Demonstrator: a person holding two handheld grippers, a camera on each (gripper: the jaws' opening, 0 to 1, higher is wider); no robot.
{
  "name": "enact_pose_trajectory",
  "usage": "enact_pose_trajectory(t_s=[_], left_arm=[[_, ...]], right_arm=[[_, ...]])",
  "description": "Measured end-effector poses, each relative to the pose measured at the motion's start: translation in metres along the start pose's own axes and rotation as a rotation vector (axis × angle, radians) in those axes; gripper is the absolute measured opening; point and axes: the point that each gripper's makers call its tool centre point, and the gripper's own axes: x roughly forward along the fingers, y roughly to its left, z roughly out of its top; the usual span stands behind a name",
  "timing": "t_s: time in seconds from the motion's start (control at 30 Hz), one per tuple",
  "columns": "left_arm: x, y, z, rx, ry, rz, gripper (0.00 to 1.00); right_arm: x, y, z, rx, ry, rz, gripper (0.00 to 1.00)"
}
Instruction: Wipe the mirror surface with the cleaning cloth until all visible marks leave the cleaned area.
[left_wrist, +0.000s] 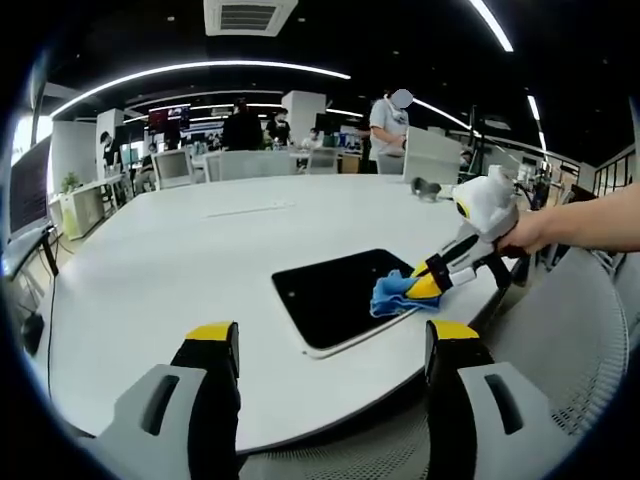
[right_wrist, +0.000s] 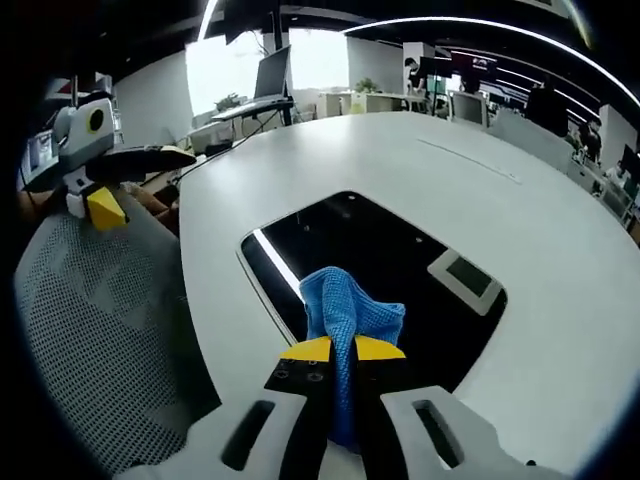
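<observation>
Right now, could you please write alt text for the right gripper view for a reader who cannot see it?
The right tool, shut on a blue cloth, presses it onto a dark mirror lying flat on a white table. A grey mesh chair stands on the left, with the left tool above it.

The right gripper (right_wrist: 341, 348) is covering the near part of the blue cleaning cloth (right_wrist: 350, 312), and the cloth is hiding the mirror (right_wrist: 400, 255) beneath it. In the left gripper view, the cloth (left_wrist: 395, 294) is masking the mirror's (left_wrist: 335, 295) right corner. Far across the table (left_wrist: 180, 250), people and desks are appearing too small and blurred to make out. Any marks on the mirror are proving too faint to tell.
</observation>
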Motion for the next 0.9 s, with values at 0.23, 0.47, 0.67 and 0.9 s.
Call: enact_pose_trajectory(t_s=[0.23,0.47,0.67,0.9], left_arm=[[0.0,-0.001,0.0,0.0,0.003,-0.004,0.74],[0.0,-0.001,0.0,-0.001,0.003,-0.003,0.74],[0.0,-0.001,0.0,-0.001,0.004,-0.003,0.73],[0.0,0.0,0.0,-0.001,0.001,-0.003,0.73]], right_arm=[[0.012,0.012,0.011,-0.023,-0.001,0.026,0.0],[0.022,0.021,0.019,-0.046,0.004,0.048,0.0],[0.031,0.032,0.027,-0.041,-0.011,0.066,0.0],[0.042,0.043,0.038,-0.048,-0.016,0.088,0.0]])
